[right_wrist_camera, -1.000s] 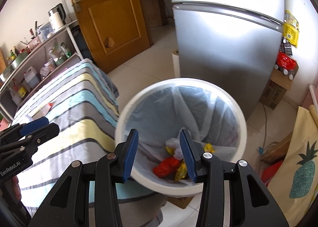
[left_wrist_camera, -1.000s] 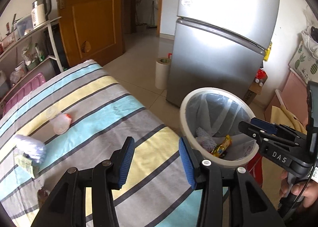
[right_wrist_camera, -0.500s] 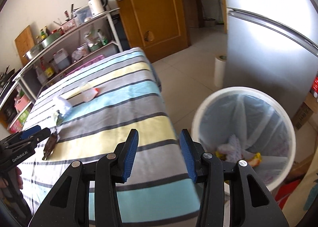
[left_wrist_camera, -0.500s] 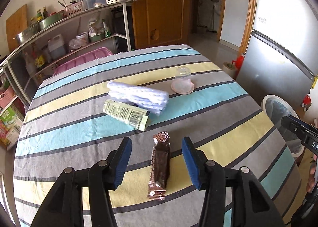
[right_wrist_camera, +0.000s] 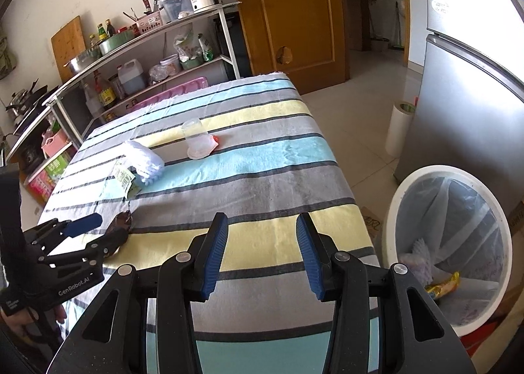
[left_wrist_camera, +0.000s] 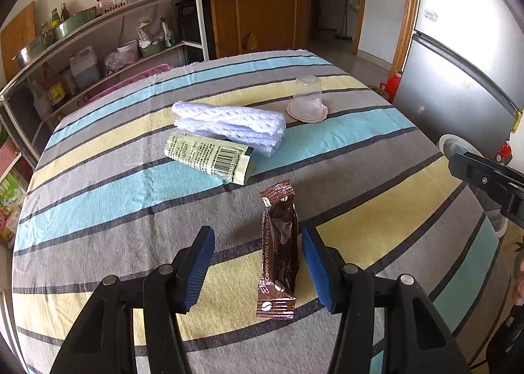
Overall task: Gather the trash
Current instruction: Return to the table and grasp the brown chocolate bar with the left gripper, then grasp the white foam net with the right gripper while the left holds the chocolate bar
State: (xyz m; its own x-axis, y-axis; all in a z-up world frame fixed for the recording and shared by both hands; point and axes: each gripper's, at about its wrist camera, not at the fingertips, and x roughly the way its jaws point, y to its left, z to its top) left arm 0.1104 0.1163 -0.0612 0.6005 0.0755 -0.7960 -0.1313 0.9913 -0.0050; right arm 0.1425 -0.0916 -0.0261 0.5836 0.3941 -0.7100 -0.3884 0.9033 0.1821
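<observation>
A dark brown snack wrapper (left_wrist_camera: 277, 253) with white lettering lies lengthwise on the striped tabletop (left_wrist_camera: 98, 204), between the wide-open left tongs (left_wrist_camera: 258, 262), nearer the right pad and untouched. Farther back lie a pale green packet (left_wrist_camera: 209, 158) and a folded white cloth (left_wrist_camera: 229, 123). The right tongs (right_wrist_camera: 262, 253) hang wide and empty beside the white trash bin (right_wrist_camera: 406, 197).

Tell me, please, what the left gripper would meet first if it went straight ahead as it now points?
Most likely the brown snack wrapper, which lies on the striped tablecloth between the open fingers of the left gripper.
</observation>
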